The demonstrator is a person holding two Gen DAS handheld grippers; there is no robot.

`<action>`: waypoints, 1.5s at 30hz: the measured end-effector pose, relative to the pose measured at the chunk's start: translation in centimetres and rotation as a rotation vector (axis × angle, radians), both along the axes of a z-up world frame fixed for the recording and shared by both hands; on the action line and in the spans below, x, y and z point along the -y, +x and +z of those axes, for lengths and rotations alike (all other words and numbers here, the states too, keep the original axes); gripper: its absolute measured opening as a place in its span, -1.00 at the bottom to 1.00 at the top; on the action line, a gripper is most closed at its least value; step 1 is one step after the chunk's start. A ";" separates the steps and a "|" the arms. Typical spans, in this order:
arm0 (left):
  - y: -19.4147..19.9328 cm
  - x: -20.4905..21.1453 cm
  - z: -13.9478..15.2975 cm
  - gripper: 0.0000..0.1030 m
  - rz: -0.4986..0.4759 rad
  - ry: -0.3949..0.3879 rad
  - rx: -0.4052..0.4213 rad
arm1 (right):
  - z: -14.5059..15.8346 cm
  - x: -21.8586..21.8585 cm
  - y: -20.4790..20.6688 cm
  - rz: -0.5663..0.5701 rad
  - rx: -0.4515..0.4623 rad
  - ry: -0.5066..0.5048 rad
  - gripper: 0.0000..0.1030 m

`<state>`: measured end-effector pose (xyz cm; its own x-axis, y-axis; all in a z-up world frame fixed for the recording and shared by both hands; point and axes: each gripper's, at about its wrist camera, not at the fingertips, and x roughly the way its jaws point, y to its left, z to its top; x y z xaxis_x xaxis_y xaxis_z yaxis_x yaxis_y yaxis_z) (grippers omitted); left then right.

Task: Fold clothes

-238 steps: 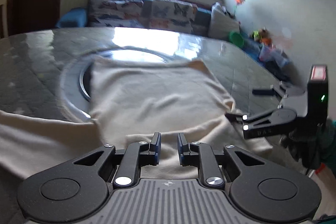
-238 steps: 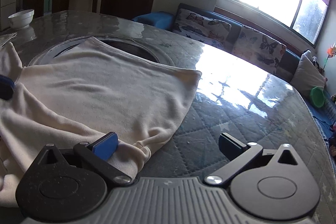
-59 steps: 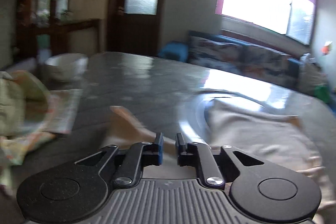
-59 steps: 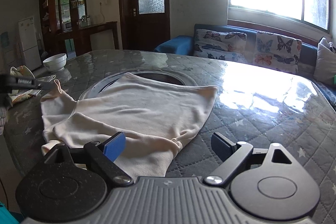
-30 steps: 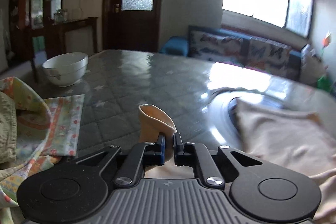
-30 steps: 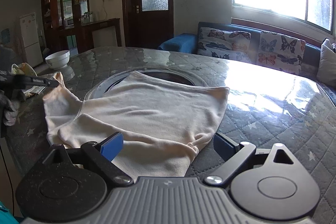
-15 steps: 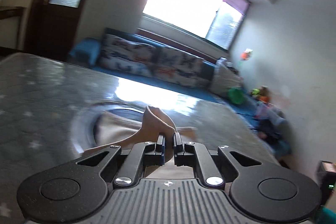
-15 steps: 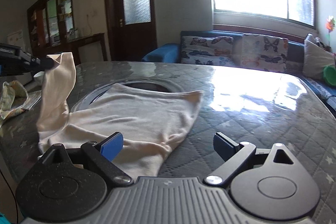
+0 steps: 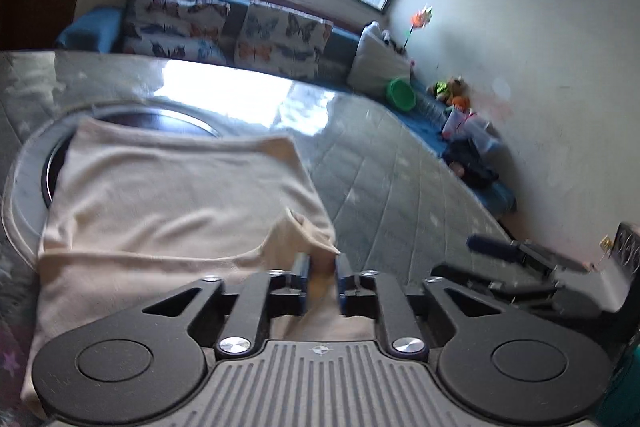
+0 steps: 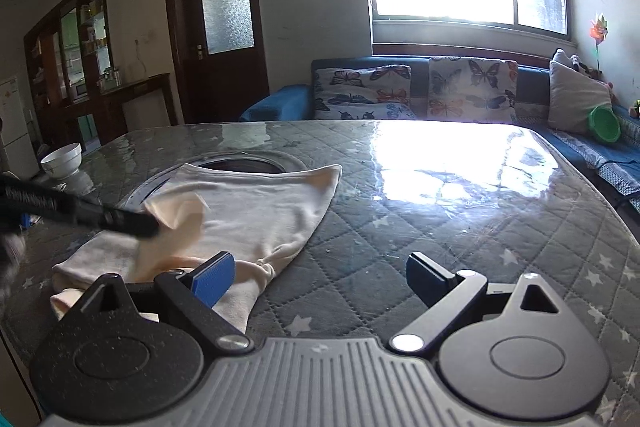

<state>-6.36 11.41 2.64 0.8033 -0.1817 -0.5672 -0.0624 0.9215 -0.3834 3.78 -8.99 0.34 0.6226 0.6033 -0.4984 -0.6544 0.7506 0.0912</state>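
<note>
A cream top (image 9: 168, 195) lies spread on the quilted table (image 9: 392, 187), partly over the round glass turntable (image 9: 24, 163). My left gripper (image 9: 321, 263) hangs over the top's near right part. Its jaws are opening, with the sleeve end (image 9: 308, 227) loose between the pads and folded in over the body. The right wrist view has that gripper (image 10: 148, 225) coming in from the left, the sleeve (image 10: 176, 211) at its tip. My right gripper (image 10: 320, 267) stands wide open over the table's near edge. Its blue left pad (image 10: 212, 279) is above the top's (image 10: 260, 207) bunched corner.
A white bowl (image 10: 62, 155) stands at the table's far left. Behind the table runs a blue sofa with butterfly cushions (image 10: 400, 91) and a green bowl (image 10: 604, 125). The right gripper (image 9: 456, 255) shows at the right in the left wrist view. Bare quilted tabletop (image 10: 460, 207) lies right of the top.
My left gripper swung right and carried the sleeve from the table's left side over the top's body. Its jaws have parted slightly. The right gripper stayed open and shifted a little.
</note>
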 end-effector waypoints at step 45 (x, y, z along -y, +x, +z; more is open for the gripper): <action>-6.0 -5.6 -1.0 -0.42 -0.020 0.287 0.011 | 0.5 -7.2 -1.2 0.245 -0.187 -0.113 -0.84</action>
